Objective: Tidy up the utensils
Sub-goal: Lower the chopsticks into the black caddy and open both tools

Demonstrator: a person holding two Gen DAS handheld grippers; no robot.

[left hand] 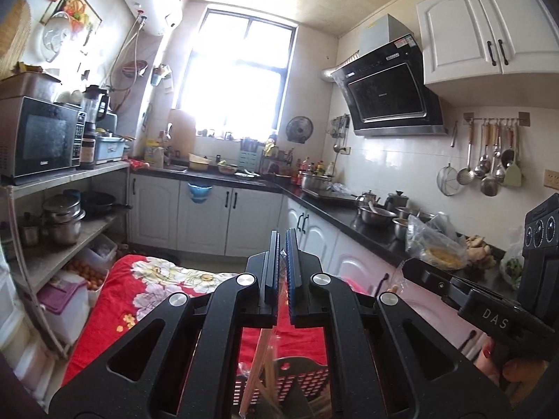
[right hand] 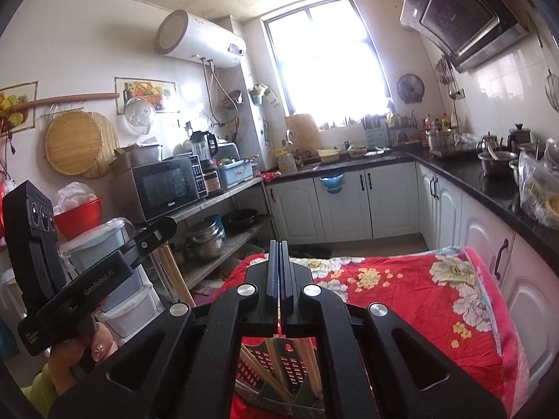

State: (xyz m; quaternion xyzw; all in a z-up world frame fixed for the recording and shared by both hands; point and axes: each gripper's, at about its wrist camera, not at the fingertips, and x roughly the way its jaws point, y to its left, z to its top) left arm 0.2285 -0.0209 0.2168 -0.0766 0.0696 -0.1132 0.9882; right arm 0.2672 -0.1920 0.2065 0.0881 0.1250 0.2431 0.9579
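My left gripper [left hand: 283, 241] is shut with only a thin slit between its pads; it also shows at the left of the right wrist view [right hand: 167, 225]. Pale wooden sticks [right hand: 176, 274] hang right under its tip there, and I cannot tell whether the pads pinch them. My right gripper [right hand: 279, 248] is shut and empty; its tip [left hand: 407, 267] reaches in from the right of the left wrist view. Below both grippers stands a dark perforated basket [left hand: 304, 380] [right hand: 265, 359] with wooden chopsticks [left hand: 256, 366] [right hand: 311, 366] in it, mostly hidden by the gripper frames.
The basket rests on a red floral cloth [right hand: 419, 296] [left hand: 139, 279]. A steel shelf with a microwave [right hand: 164, 185] and pots stands to the left. A black counter [left hand: 377, 234] with bowls and bags runs along the right. Ladles [left hand: 489, 167] hang on the wall.
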